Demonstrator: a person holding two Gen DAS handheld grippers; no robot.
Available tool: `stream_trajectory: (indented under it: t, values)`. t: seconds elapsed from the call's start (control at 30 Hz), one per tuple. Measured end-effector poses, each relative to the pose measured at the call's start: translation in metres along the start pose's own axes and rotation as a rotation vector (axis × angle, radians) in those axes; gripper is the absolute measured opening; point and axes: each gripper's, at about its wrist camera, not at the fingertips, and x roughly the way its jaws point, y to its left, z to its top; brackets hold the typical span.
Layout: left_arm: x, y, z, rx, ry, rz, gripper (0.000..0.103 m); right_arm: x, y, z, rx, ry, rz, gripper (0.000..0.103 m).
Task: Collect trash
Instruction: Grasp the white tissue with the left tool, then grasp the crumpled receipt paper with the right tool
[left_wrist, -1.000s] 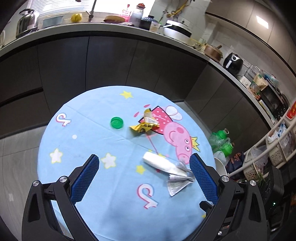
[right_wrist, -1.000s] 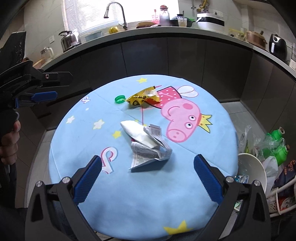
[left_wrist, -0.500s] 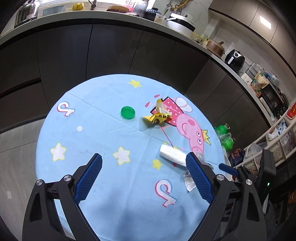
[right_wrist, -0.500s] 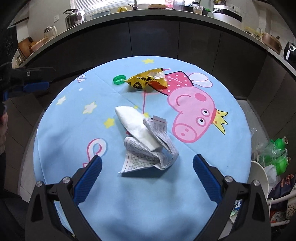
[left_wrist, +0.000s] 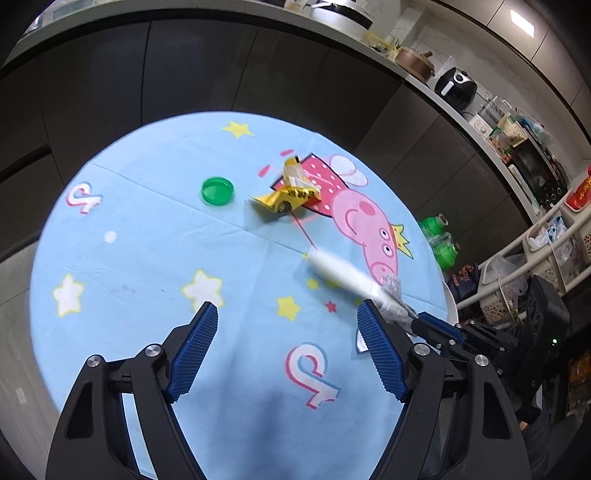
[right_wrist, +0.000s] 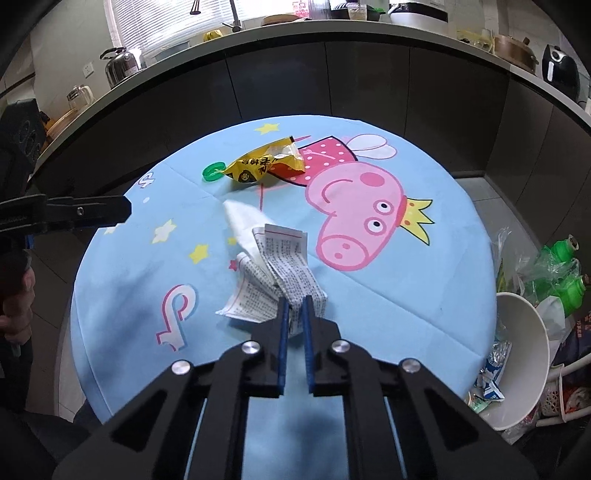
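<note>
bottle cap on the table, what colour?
Green. The bottle cap shows best in the left wrist view, beside the yellow wrapper.

On the table (right_wrist: 424, 302), the cap (right_wrist: 213, 172) lies left of the wrapper (right_wrist: 266, 164) (touching it), crumpled paper (right_wrist: 275, 273) nearer.

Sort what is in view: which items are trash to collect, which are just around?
Trash: printed paper, pinched by the right gripper; white tissue; yellow snack wrapper; green bottle cap.
Just around: kettle; air fryer; white bowl.
</note>
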Motion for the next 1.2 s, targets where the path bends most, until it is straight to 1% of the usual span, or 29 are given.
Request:
stream_trajectory:
  t: [0.1,0.2,0.3,0.47,0.53,0.57,0.6,0.63,0.67,0.7,0.73,0.77,0.83,0.9,1.0,1.1,1.2]
  values:
    - [0.014,-0.007,-0.002,-0.012,0.042,-0.027,0.075,-0.012,-0.006,-0.006,0.032,-0.022,-0.011,0.007]
    - [0.031,-0.019,-0.003,-0.015,0.085,-0.075,0.075,-0.022,-0.01,-0.012,0.045,-0.032,-0.018,0.006]
    - [0.047,-0.034,-0.002,-0.007,0.115,-0.094,0.075,-0.026,-0.011,-0.016,0.046,-0.03,-0.017,0.006]
    - [0.068,-0.054,0.004,-0.015,0.143,-0.14,0.074,-0.028,-0.015,-0.019,0.06,-0.039,-0.015,0.006]
    - [0.076,-0.058,0.006,-0.031,0.155,-0.15,0.074,-0.029,-0.017,-0.021,0.067,-0.043,-0.012,0.006]
    - [0.08,-0.058,0.007,-0.043,0.16,-0.157,0.072,-0.03,-0.018,-0.022,0.069,-0.043,-0.011,0.006]
    - [0.086,-0.059,0.009,-0.063,0.168,-0.162,0.069,-0.031,-0.018,-0.023,0.072,-0.044,-0.008,0.006]
    - [0.09,-0.059,0.01,-0.075,0.175,-0.163,0.063,-0.031,-0.019,-0.024,0.074,-0.045,-0.005,0.006]
    - [0.095,-0.058,0.011,-0.086,0.183,-0.164,0.054,-0.031,-0.019,-0.025,0.075,-0.045,-0.003,0.006]
    - [0.098,-0.058,0.012,-0.093,0.188,-0.161,0.048,-0.031,-0.019,-0.025,0.076,-0.045,-0.002,0.006]
    - [0.102,-0.059,0.013,-0.1,0.194,-0.156,0.037,-0.032,-0.02,-0.026,0.077,-0.046,-0.001,0.006]
    - [0.105,-0.059,0.013,-0.104,0.2,-0.154,0.02,-0.032,-0.02,-0.026,0.078,-0.048,0.0,0.006]
    - [0.109,-0.059,0.014,-0.114,0.207,-0.162,0.005,-0.034,-0.02,-0.027,0.079,-0.051,0.001,0.006]
    - [0.104,-0.061,0.014,-0.108,0.182,-0.151,0.003,-0.036,-0.02,-0.028,0.083,-0.055,0.001,0.006]
    - [0.088,-0.061,0.017,-0.086,0.13,-0.116,0.003,-0.037,-0.023,-0.029,0.091,-0.059,-0.003,0.006]
    - [0.067,-0.057,0.022,-0.072,0.069,-0.074,0.002,-0.038,-0.025,-0.03,0.102,-0.066,-0.007,0.006]
    - [0.045,-0.055,0.025,-0.057,0.02,-0.053,0.002,-0.042,-0.026,-0.03,0.114,-0.08,-0.011,0.006]
